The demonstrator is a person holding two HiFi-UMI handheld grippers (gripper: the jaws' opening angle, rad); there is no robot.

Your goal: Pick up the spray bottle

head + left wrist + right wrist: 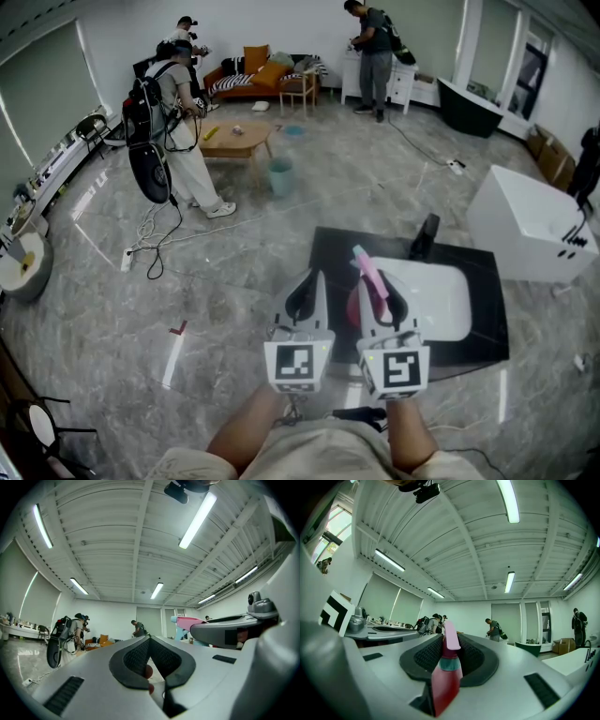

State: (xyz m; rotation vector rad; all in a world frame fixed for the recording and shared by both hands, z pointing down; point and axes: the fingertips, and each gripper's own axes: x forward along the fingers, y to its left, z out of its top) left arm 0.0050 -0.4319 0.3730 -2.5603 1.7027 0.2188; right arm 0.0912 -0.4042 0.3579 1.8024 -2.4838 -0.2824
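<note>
- The spray bottle (446,667) is clamped between the fingers (425,654) of the right gripper (451,644). They close about its teal collar and pink head, and the red body sits back toward the gripper, which I judge makes for a steady hold.
- In the head view the bottle (368,278) is over the black tabletop (487,323), at the white sink's (441,300) 9 o'clock edge. Its base is hidden, so I can only judge it as probably lifted.
- The left gripper (150,641) carries nothing and its fingers (136,656) are closed tip to tip. It is held just beside the right one at 9 o'clock, out of the way.
- A black tap (424,236) stands at the bottle's 1 o'clock, the nearest obstacle.
- A white tub (525,220) sits at 2 o'clock and two people (173,122) work at 10 to 12 o'clock, all well apart.
</note>
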